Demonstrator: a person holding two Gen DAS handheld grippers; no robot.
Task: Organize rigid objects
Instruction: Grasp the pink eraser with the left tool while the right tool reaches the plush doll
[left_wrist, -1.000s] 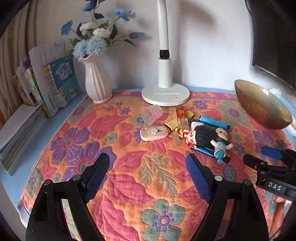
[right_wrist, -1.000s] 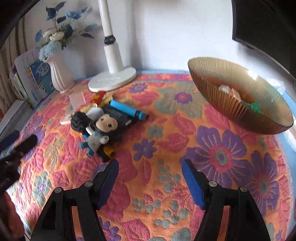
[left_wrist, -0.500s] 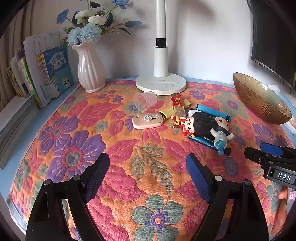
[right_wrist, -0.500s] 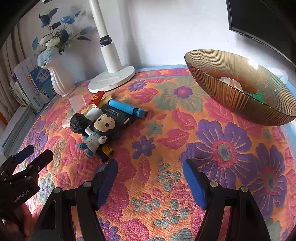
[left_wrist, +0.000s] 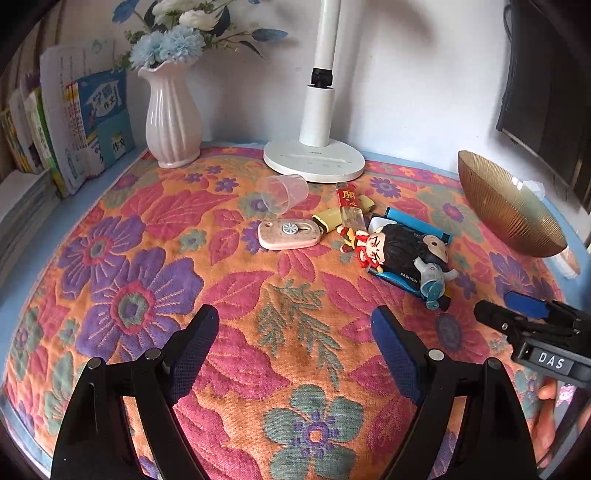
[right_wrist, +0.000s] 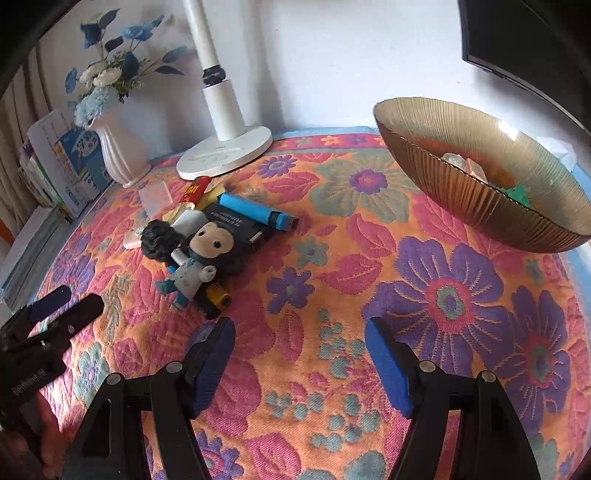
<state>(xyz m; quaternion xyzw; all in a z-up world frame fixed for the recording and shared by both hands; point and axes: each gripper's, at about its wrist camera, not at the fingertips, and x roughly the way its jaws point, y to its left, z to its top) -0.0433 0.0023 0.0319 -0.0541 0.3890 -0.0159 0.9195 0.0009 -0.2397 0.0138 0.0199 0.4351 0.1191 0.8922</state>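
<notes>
Ahead of the left gripper's fingers, a cluster lies on the desk: a tipped cup, a flat case nearer the fingers, and two dolls to their right on a box. Behind the cluster stand a lamp base and, further left, a vase, with books beyond it. A bowl sits ahead and right of the right gripper's fingers, holding small items.

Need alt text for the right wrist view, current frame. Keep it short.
The open, empty right gripper hovers over a floral tablecloth, between a pile of small items on the left, topped by a monkey figurine, and a ribbed amber bowl on the right holding a few pieces. A white lamp base and a flower vase stand behind; the left gripper shows at the left edge.
</notes>
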